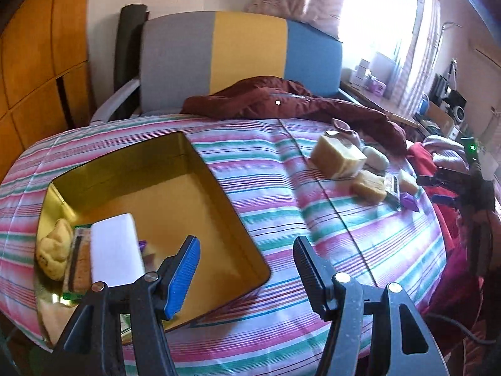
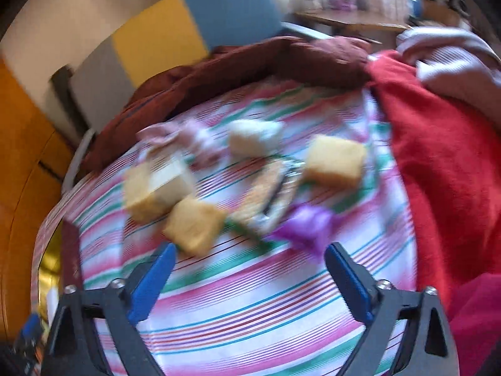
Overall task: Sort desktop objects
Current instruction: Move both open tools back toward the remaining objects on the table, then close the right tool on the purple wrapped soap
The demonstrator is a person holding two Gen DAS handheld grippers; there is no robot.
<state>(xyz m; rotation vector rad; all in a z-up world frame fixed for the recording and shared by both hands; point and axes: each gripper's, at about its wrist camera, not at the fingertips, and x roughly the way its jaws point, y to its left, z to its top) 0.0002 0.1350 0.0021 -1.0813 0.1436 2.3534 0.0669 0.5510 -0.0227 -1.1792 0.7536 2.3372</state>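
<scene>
Setting: a bed or table under a striped cloth, with a maroon jacket heaped along its far edge and a red garment at the right side.
Receptacle: a gold rectangular tin, open, lying on the cloth's left part.
Sorted, in the tin: a white rectangular block, a yellow crumpled soft item, a brown slab in clear wrapping and a scrap of purple, all crowded into the near left corner; most of the tin floor is bare.
Unsorted, on the cloth: a large tan block with a pale label, a smaller yellow sponge-like cube, a further yellow cube, a whitish block, a flat wrapped bar, a purple wrapper and a pink crumpled piece. This group lies well apart from the tin, toward the right.
Left gripper: fingers apart, nothing between them, hovering near the tin's right wall.
Right gripper: fingers spread wide, empty, pointed at the unsorted group; its view is motion-blurred, so fine detail is uncertain.
Progress, as judged: under way, roughly a third done; about seven items remain.
Next candidate, as judged: the purple wrapper or the near yellow cube, both lying closest to the right gripper.
</scene>
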